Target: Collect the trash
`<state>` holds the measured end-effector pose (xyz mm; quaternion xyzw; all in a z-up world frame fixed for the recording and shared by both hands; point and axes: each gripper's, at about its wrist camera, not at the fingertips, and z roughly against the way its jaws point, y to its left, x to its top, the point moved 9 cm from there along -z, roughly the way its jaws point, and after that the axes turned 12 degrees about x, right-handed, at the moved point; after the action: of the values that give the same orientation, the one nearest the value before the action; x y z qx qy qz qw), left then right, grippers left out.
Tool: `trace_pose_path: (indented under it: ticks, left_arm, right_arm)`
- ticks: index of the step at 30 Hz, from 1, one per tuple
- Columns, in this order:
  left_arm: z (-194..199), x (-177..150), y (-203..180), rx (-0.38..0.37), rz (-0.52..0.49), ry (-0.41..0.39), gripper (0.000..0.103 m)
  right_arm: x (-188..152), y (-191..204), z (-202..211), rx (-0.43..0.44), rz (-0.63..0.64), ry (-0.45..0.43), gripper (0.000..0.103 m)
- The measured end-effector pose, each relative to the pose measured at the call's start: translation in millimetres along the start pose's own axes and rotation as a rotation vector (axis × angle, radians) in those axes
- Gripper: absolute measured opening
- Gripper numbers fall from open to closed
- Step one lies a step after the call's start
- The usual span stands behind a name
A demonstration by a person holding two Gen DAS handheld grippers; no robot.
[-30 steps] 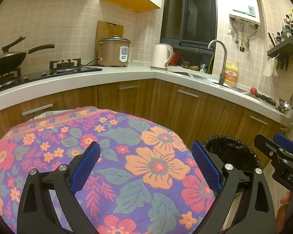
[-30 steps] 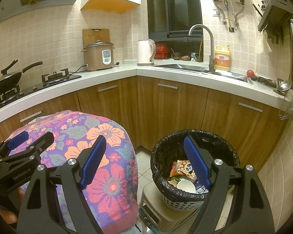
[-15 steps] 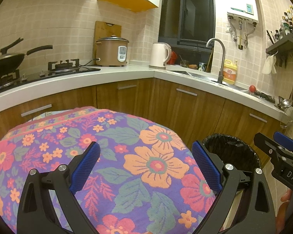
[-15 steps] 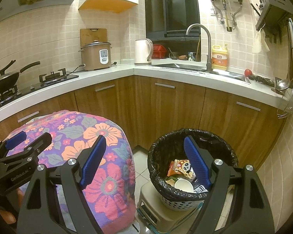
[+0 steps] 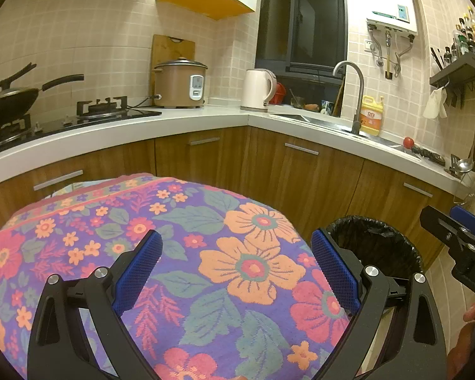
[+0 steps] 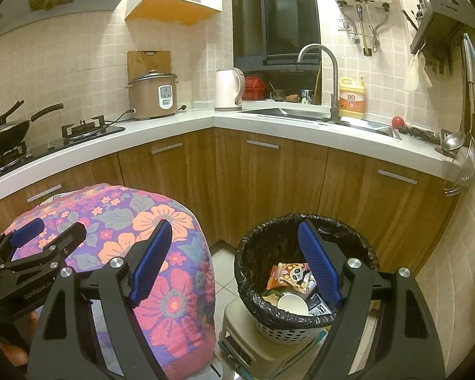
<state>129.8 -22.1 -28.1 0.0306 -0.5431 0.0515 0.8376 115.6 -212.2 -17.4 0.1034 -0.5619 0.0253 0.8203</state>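
A trash basket (image 6: 262,312) lined with a black bag stands on a low stool. It holds a panda snack wrapper (image 6: 288,275), a white paper cup (image 6: 293,305) and other scraps. Its rim shows in the left wrist view (image 5: 373,231). My right gripper (image 6: 234,262) is open and empty, above the gap between the basket and the table. My left gripper (image 5: 236,269) is open and empty over the flowered tablecloth (image 5: 180,253). No trash shows on the cloth. Each gripper shows at the edge of the other's view.
Wooden cabinets (image 6: 269,177) under a white counter (image 6: 174,128) wrap the corner behind. On the counter are a stove with a wok (image 6: 9,131), a rice cooker (image 6: 153,96), a kettle (image 6: 228,88) and a sink (image 6: 300,114). Tiled floor (image 6: 223,269) lies between table and basket.
Both views have shifted slightly; the grippers have drifted a little and stay open and empty.
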Motion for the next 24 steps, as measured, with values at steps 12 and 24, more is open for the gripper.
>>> trace_pose_path:
  ticks: [12, 24]
  left_arm:
    - [2.6, 1.1, -1.8, 0.005, -0.031, -0.018, 0.092]
    - [5.7, 2.5, -3.1, 0.021, -0.056, -0.035, 0.092]
  right_arm:
    - [-2.0, -3.9, 1.6, -0.011, -0.007, 0.008, 0.078]
    - [-5.0, -3.2, -0.7, -0.009, -0.005, 0.016, 0.078]
